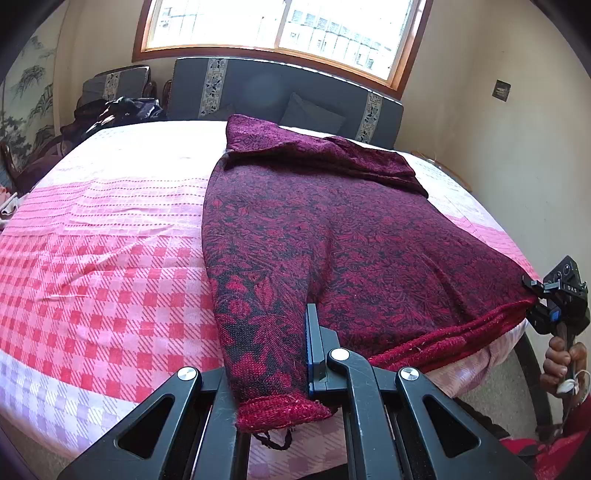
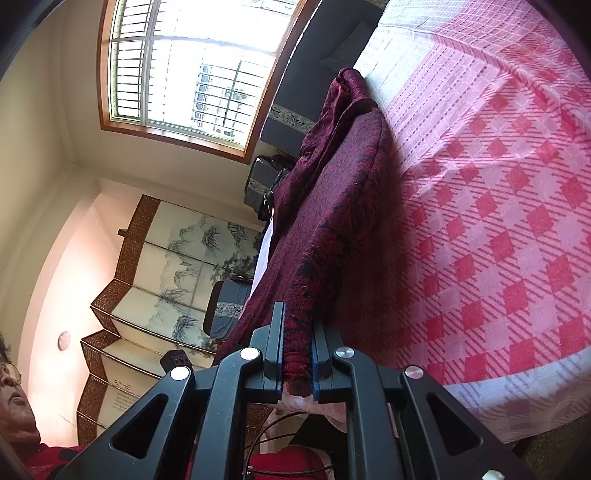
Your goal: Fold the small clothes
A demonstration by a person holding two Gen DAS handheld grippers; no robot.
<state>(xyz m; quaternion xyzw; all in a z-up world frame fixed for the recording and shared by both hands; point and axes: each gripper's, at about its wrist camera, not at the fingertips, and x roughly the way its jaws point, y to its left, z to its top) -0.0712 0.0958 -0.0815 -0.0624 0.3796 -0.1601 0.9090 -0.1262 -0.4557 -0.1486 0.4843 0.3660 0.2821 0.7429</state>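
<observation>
Two tools grip the same dark red patterned sweater along its ribbed bottom hem. The left tool (image 1: 291, 354) is clenched on the hem's near corner; its blue-padded finger (image 1: 314, 350) lies pressed against the knit, and the ribbed edge bunches between the black arms with a loose dark thread hanging below it. The right tool (image 2: 297, 354) is clenched on the other hem corner, with the folded red rib squeezed between its two pads. In the left wrist view the right tool (image 1: 554, 299) sits at the far right edge of the picture, touching the hem corner, and a hand (image 1: 563, 363) wraps its handle below.

The sweater (image 1: 332, 229) lies spread on a bed (image 1: 92, 258), stretched between the two tools at the hem, with a soft ridge in the cloth running up from the left tool. At its far end a sleeve (image 1: 314, 151) is folded across the top of the body. The bed carries a pink and red checked cover, pale near the far side.

Past the bed stands a dark headboard (image 1: 277, 92) with patterned strips, and a wood-framed window (image 1: 280, 26) above it. A folding screen (image 2: 177, 266) with ink painting stands by the wall. A heap of dark clothes (image 1: 118, 110) rests on a chair beside the headboard.
</observation>
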